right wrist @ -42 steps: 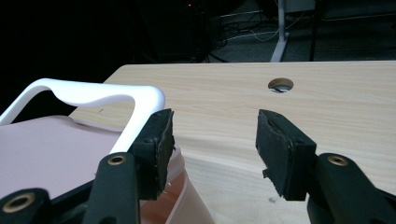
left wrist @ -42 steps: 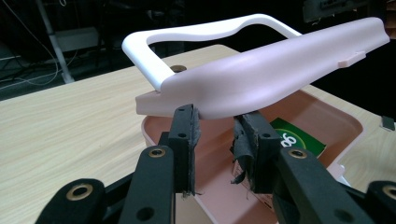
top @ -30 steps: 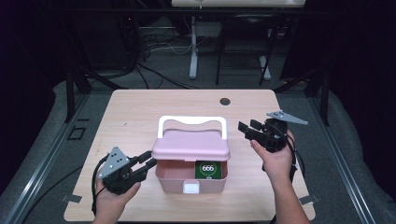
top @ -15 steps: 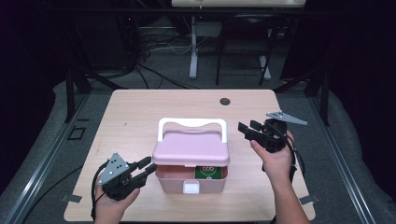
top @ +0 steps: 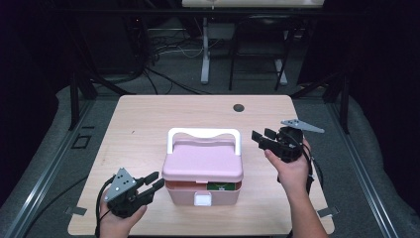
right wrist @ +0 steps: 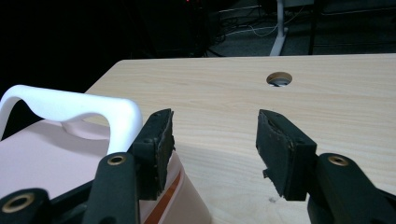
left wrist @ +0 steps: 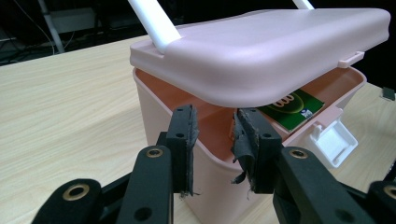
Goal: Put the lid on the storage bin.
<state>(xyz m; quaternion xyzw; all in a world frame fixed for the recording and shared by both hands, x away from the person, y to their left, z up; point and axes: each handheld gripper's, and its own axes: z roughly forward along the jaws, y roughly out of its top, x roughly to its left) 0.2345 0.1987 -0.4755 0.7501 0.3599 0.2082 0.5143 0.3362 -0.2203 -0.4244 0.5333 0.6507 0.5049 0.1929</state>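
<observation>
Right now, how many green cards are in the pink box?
1 visible: a green card lying inside the pink box near its front latch; the half-lowered lid could hide more.

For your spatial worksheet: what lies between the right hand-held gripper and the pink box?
Bare tabletop in the high view separates the right hand-held gripper from the pink box.

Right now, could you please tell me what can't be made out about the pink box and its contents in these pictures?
- Green card: in the left gripper view the half-lowered lid covers most of it; its print can't be read.
- The same card in the high view: a sliver under the lid's front edge, too small to read.
- Pink box in the right gripper view: cut off by the frame's edge and behind the right tongs.
</observation>
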